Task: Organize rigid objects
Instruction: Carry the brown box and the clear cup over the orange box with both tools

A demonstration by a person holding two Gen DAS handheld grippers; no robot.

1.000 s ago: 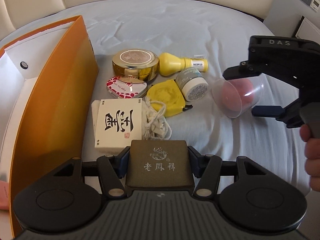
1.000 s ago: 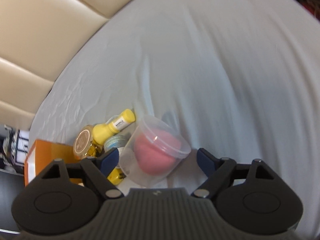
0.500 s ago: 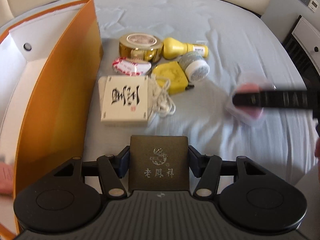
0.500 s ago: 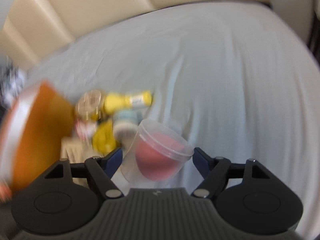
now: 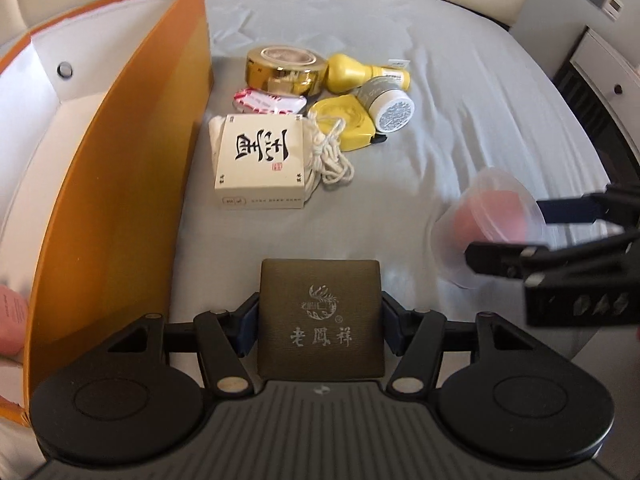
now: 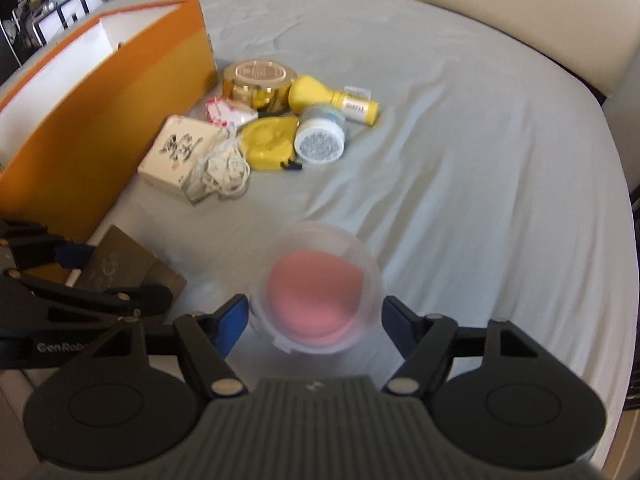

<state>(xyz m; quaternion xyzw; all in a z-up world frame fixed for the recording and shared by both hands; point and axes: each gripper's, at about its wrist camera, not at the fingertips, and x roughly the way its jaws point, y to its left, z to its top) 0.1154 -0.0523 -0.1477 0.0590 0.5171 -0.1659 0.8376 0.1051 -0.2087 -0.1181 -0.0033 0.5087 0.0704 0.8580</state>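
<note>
A dark olive box (image 5: 320,280) with pale characters sits between the pads of my left gripper (image 5: 320,316). The pads still touch its sides while the jaws are opening. It hovers over the grey sheet beside the orange box's wall (image 5: 120,200). My right gripper (image 6: 316,320) is shut on a clear plastic tub (image 6: 316,284) with a pink sponge inside, its mouth facing the camera. In the left wrist view that tub (image 5: 488,216) and right gripper (image 5: 532,230) hang at the right. The right wrist view shows the left gripper (image 6: 116,276) low at the left.
A pile lies on the sheet: gold round tin (image 5: 284,68), yellow bottle (image 5: 360,76), grey jar (image 5: 390,104), yellow tape measure (image 5: 340,120), heart tin (image 5: 268,102), white calligraphy box (image 5: 260,164), white cord (image 5: 328,156). A pink item (image 5: 10,320) lies inside the orange box. The bed edge runs at the right.
My right gripper rolled, so the tub's mouth now faces its camera, and it moved nearer and lower in the left view. My left gripper drew back from the pile with the dark box.
</note>
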